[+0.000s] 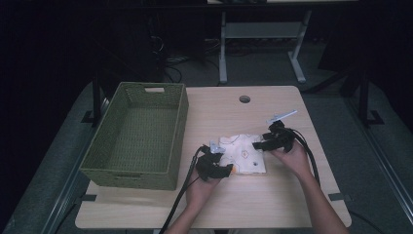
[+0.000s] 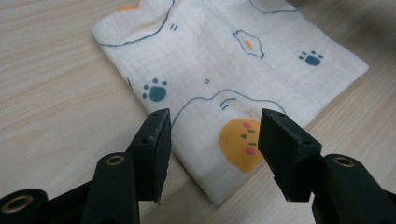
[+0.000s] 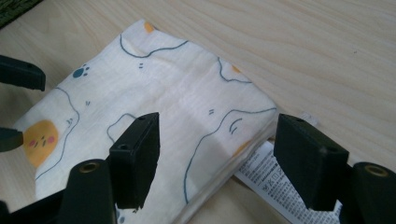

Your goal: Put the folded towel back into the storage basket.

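Note:
A folded cream cloth [image 1: 243,153] printed with blue paw marks and orange faces lies flat on the wooden table [image 1: 272,204]. My left gripper [image 1: 219,168] stands open at its near left corner; in the left gripper view the jaws straddle that corner of the cloth [image 2: 224,79] without touching it. My right gripper [image 1: 263,143] is open at the cloth's far right corner. In the right gripper view the cloth [image 3: 154,121] lies between the jaws, and a white printed care label [image 3: 271,179] sticks out from under its fold.
A green woven basket [image 1: 139,131] stands at the table's left side, close beside the cloth and my left gripper. A round cable hole [image 1: 244,99] sits near the table's far edge. The other gripper's black jaw tip [image 3: 21,74] shows at the left.

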A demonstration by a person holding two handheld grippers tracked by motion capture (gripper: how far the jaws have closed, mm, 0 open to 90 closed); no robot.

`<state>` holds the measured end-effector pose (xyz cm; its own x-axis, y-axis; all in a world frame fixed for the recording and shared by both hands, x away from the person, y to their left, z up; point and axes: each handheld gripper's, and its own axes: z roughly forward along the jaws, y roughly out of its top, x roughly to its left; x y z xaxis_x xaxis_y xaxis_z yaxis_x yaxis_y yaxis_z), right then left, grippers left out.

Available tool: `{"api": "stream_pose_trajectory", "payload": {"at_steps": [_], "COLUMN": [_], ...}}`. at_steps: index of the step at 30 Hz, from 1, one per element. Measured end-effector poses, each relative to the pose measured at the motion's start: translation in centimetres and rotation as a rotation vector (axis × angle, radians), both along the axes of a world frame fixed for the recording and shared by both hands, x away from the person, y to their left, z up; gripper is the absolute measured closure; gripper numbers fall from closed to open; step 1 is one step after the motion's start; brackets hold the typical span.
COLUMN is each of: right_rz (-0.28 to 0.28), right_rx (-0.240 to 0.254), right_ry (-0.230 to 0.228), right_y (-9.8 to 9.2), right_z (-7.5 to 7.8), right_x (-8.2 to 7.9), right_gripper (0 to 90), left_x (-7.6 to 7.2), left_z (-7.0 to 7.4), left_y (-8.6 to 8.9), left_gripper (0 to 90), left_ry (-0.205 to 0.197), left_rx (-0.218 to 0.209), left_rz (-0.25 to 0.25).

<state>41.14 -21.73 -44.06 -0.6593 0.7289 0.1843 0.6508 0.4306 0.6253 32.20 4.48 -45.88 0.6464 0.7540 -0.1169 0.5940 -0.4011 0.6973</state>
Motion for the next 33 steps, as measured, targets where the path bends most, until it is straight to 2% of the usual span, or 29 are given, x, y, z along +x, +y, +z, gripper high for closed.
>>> {"api": "stream_pose_trajectory", "payload": {"at_steps": [6, 9, 12, 18, 20, 25, 26, 28, 29, 30, 33], "right_rz": [0.002, 0.002, 0.000, -0.008, -0.009, -0.001, -0.001, 0.001, 0.001, -0.001, -0.015], "right_rx": [-0.020, -0.031, -0.067, -0.137, -0.128, -0.113, -0.113, -0.090, -0.090, -0.069, -0.025], "right_ry": [-0.001, 0.007, 0.007, 0.004, 0.003, 0.007, 0.007, 0.019, 0.019, 0.038, 0.072], "right_y": [0.6, 1.0, 1.5, 2.3, 2.3, 2.4, 2.4, 2.3, 2.3, 2.2, 1.9], "right_z": [-0.2, -0.5, -1.0, -1.8, -1.9, -1.8, -1.8, -1.8, -1.8, -1.8, -2.0], "right_x": [0.6, 0.9, 1.1, 1.1, 1.1, 1.0, 1.0, 1.0, 1.0, 1.1, 1.3], "right_gripper": [32.7, 33.0, 34.0, 37.6, 40.4, 57.0, 57.0, 67.2, 67.2, 72.5, 77.3], "left_x": [0.2, 0.1, 0.1, 0.1, 0.2, 0.6, 0.6, 0.7, 0.8, 0.9, 1.1], "left_z": [-0.5, -0.6, -0.7, -0.6, -0.6, -0.7, -0.7, -0.8, -0.8, -0.9, -0.9], "left_y": [-0.1, -0.2, -0.3, -0.5, -0.5, -0.3, -0.3, -0.3, -0.3, -0.2, -0.2], "left_gripper": [46.3, 46.5, 48.6, 59.4, 62.5, 72.0, 74.9, 77.8, 77.8, 79.4, 80.7], "left_ry": [0.021, 0.006, -0.003, 0.000, 0.004, 0.031, 0.031, 0.044, 0.047, 0.053, 0.068], "left_rx": [0.039, 0.053, 0.061, 0.054, 0.041, 0.001, 0.001, -0.018, -0.022, -0.033, -0.058], "left_rz": [-0.014, -0.020, -0.024, -0.047, -0.048, -0.050, -0.050, -0.048, -0.049, -0.050, -0.044]}}
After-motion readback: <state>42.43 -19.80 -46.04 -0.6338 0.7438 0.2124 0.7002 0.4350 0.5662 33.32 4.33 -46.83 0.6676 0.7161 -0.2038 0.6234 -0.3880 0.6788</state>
